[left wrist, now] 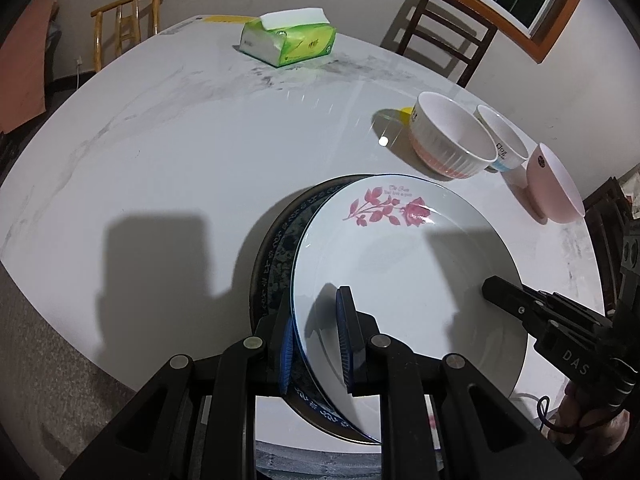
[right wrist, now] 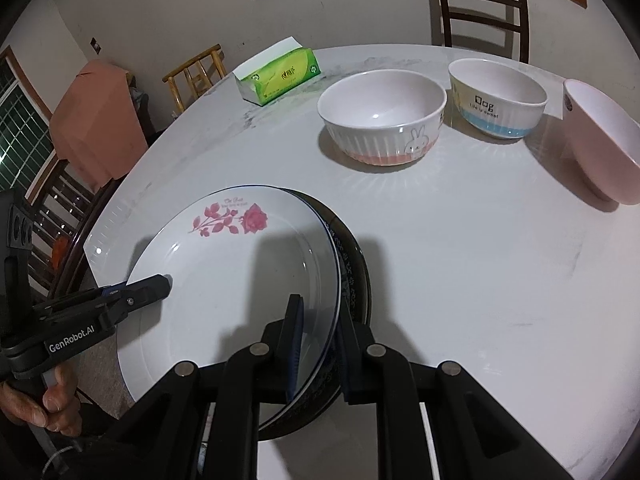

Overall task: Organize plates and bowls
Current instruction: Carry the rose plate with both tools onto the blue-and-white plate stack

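A white plate with a pink rose point(left wrist: 400, 264) point(right wrist: 224, 280) lies in a dark blue-patterned plate point(left wrist: 272, 264) point(right wrist: 354, 276). My left gripper point(left wrist: 316, 344) is shut on the left rim of the two stacked plates, one pad under the dark plate and one on the white plate. On the opposite rim my right gripper point(right wrist: 320, 348) is shut the same way. Each gripper shows in the other's view, right gripper point(left wrist: 500, 292), left gripper point(right wrist: 160, 284). The stack hangs partly past the table's near edge.
On the white marble table point(left wrist: 180, 160) stand a rabbit bowl with a pink base point(right wrist: 384, 116), a bowl with a blue band point(right wrist: 496, 96) and a pink bowl point(right wrist: 600, 148). A green tissue box point(right wrist: 276, 76) sits at the back. Wooden chairs point(right wrist: 480, 4) surround the table.
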`<move>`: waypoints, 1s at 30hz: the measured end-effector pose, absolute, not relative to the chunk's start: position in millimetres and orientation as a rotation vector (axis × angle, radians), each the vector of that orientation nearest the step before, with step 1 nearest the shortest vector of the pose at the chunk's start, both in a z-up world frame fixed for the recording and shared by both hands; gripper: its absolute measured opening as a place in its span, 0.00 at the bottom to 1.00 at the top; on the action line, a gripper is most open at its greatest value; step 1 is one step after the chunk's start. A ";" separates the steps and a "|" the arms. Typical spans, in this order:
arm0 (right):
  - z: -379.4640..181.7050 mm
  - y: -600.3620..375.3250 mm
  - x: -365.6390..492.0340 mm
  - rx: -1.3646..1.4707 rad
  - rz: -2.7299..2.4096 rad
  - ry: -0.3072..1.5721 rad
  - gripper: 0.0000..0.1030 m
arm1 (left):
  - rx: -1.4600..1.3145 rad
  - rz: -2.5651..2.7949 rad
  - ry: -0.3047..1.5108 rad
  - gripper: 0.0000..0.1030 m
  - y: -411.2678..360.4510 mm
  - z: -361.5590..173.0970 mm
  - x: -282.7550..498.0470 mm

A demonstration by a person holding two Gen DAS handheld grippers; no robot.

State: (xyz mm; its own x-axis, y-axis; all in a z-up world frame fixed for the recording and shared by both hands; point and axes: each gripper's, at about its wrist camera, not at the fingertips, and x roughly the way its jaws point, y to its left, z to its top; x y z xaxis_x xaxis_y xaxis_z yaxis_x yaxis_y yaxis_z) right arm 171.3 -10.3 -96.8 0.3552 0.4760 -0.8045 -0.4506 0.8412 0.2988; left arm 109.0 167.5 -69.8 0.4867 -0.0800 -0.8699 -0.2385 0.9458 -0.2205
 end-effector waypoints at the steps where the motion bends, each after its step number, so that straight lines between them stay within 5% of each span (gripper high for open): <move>1: -97.8 -10.2 172.2 0.027 0.598 1.052 0.15 | -0.334 0.098 1.065 0.15 167.9 -71.0 109.4; 21: -105.5 -0.2 174.6 0.015 0.588 1.088 0.18 | -0.320 0.112 1.104 0.18 174.3 -79.4 122.1; 30: -103.7 6.4 170.6 -0.031 0.577 1.087 0.23 | -0.311 0.109 1.112 0.26 171.9 -78.0 122.0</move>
